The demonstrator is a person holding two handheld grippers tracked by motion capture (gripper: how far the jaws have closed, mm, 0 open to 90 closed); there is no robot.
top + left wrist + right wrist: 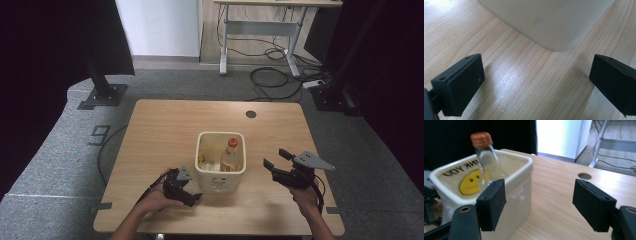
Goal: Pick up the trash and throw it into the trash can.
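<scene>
With the bottle (230, 155) standing in the bin (220, 175), both the left gripper (192, 199) and right gripper (274, 159) sit wide and empty beside it, so the drop-off looks done and next comes drawing clear.

A light wooden desk (165, 125) stands on grey carpet. A cream bin (220, 181) sits directly on it, near the middle and closer to the front edge. Behind the bin, toward the far right corner, a round cable hole (251, 114) is cut into the desktop. Just left of the bin, the left gripper (194, 199) rests low on the wood.
</scene>
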